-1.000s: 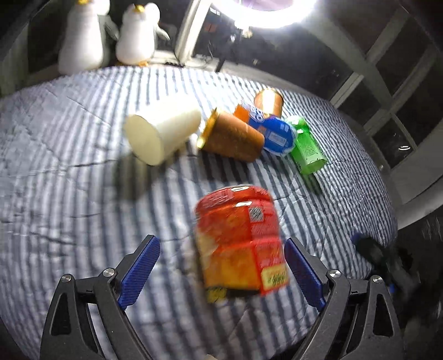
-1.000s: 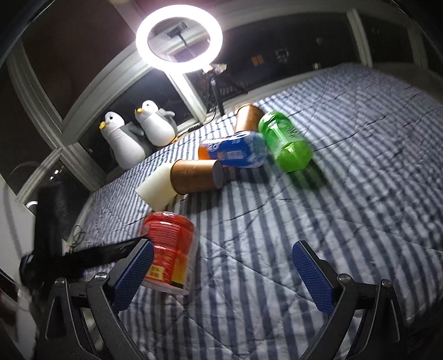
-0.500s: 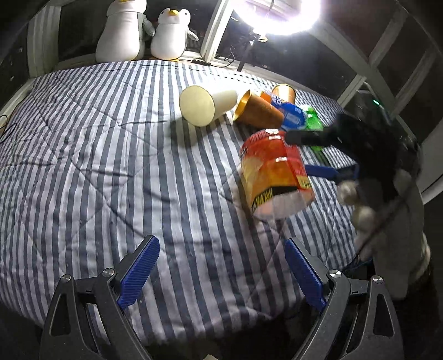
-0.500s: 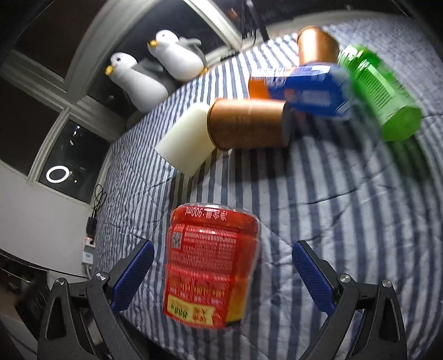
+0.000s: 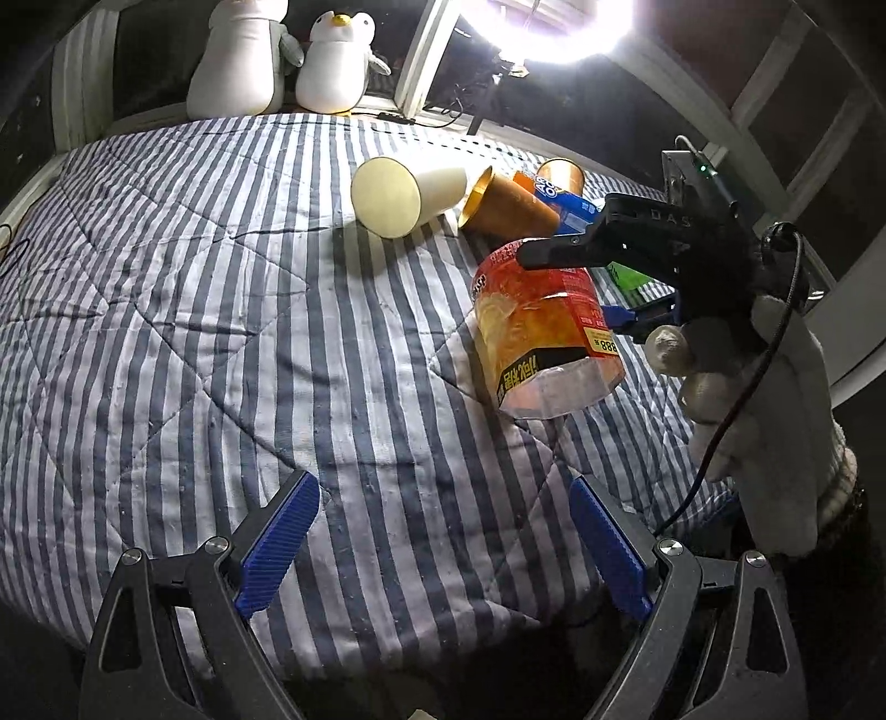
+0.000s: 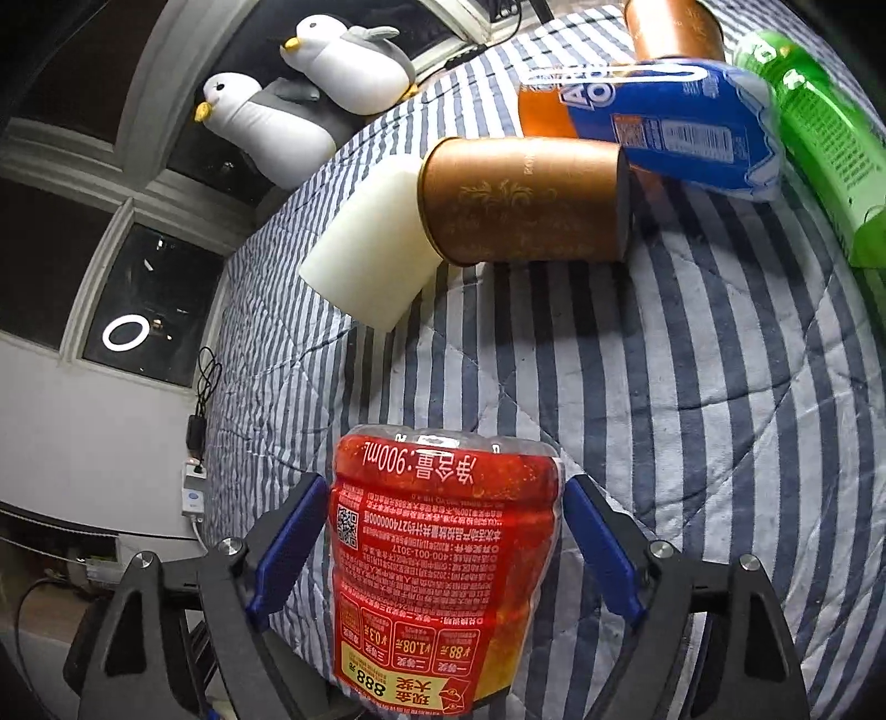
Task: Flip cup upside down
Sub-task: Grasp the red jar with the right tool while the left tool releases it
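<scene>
From my left wrist camera, I see the left gripper (image 5: 443,548) at the near edge of the striped bedspread (image 5: 166,343), its blue pads spread wide with nothing between them. Ahead and to the right, the red cup (image 5: 545,327) is lifted off the bedspread and tilted, its label text upside down and its clear end lower and nearer to me. The right gripper (image 5: 587,282) comes in from the right and has it: one black finger lies across the cup's far end, and a blue pad shows at its right side. A gloved hand (image 5: 742,376) carries that gripper. Farther off, a white cup (image 5: 407,194) lies on its side, touching a copper cup (image 5: 509,207) also on its side. Two plush penguins (image 5: 288,61) sit at the far edge.

From my right wrist camera, the red cup fills the space between the blue pads (image 6: 285,551); the jaws are partly closed, pressing against its sides, so it is gripped. Its printed text reads inverted. Beyond it on the bedspread lie the white cup, the copper cup, a blue-labelled cup (image 6: 675,133) leaning over the copper one, and a green cup (image 6: 825,133) at the far right. A second copper cup (image 6: 673,27) sits at the far end of the group.
</scene>
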The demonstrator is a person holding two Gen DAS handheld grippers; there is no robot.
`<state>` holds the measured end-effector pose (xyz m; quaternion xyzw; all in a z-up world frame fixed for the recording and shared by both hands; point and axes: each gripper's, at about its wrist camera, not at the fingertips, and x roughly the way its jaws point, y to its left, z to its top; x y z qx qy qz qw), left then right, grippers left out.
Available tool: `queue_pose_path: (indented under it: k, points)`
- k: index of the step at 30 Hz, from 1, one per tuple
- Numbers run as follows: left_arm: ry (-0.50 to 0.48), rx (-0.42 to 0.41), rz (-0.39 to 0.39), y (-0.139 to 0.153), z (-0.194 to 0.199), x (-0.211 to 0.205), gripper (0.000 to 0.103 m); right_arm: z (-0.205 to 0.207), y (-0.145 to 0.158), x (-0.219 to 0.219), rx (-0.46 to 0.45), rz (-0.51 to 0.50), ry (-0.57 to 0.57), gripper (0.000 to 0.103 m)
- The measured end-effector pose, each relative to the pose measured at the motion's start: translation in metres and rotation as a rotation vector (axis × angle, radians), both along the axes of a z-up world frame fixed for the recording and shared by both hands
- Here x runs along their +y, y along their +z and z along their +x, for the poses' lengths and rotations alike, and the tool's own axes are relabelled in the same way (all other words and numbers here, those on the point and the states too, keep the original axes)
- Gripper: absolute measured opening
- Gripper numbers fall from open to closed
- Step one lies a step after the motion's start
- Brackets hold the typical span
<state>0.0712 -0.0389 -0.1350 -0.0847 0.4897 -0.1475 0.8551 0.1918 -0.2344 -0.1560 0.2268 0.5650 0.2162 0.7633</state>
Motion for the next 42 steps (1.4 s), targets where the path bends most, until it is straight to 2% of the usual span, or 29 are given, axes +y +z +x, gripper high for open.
queue_pose_path:
  k: [3,6,16,28,34,42]
  points:
    - [-0.003,-0.023,0.013,0.003,-0.002,-0.002,0.094,-0.003,0.004,0.001,-0.022,-0.009,0.0,0.084]
    - [-0.011,-0.038,0.019,0.007,-0.006,-0.005,0.094,-0.01,0.012,0.0,-0.08,-0.046,-0.005,0.084]
    - [-0.024,-0.055,0.024,0.011,-0.007,-0.009,0.094,-0.027,0.044,0.002,-0.353,-0.171,-0.062,0.083]
    - [-0.027,-0.062,0.02,0.012,-0.01,-0.01,0.094,-0.043,0.05,0.018,-0.598,-0.371,-0.064,0.083]
    - [-0.024,-0.073,0.029,0.014,-0.011,-0.01,0.094,-0.054,0.043,0.03,-0.666,-0.456,-0.031,0.083]
    - [0.0,-0.137,0.063,0.023,-0.014,-0.009,0.094,-0.076,0.038,0.038,-0.712,-0.505,-0.006,0.083]
